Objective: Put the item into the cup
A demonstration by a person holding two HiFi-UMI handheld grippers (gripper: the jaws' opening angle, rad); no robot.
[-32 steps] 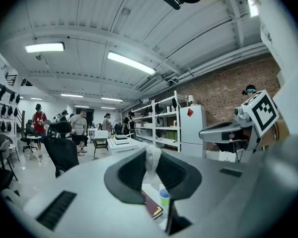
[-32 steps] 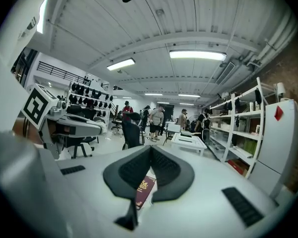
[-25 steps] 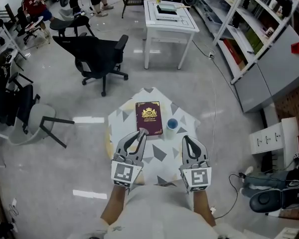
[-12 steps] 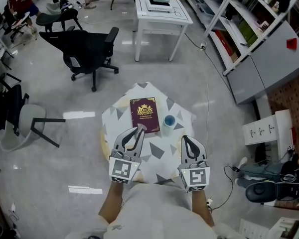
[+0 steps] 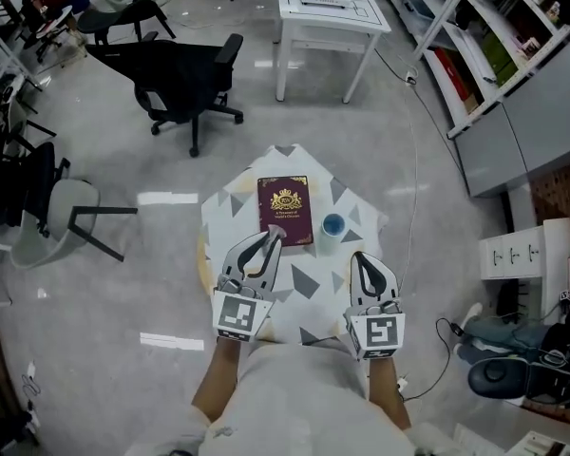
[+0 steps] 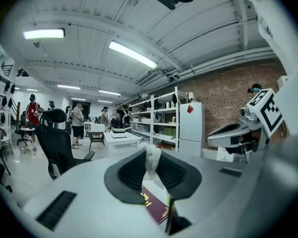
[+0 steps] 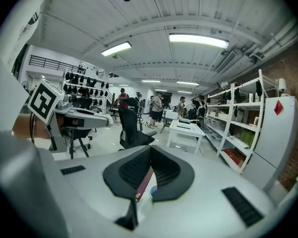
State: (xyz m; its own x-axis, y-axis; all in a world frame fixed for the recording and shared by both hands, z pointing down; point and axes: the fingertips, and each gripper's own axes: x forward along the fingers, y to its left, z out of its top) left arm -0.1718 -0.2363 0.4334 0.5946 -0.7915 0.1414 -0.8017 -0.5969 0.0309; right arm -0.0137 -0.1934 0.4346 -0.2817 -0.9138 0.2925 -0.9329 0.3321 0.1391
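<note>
Clearly left gripper (image 5: 275,232) pinches white item (image 6: 152,158) — tissue, perhaps — at tips.

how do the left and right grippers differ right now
The left gripper pinches a small white item at its tips; the right gripper is shut on nothing. The left gripper's tips hang over the dark red book's near edge; the right gripper's stop short of the blue cup. Both point forward over the patterned table.
</note>
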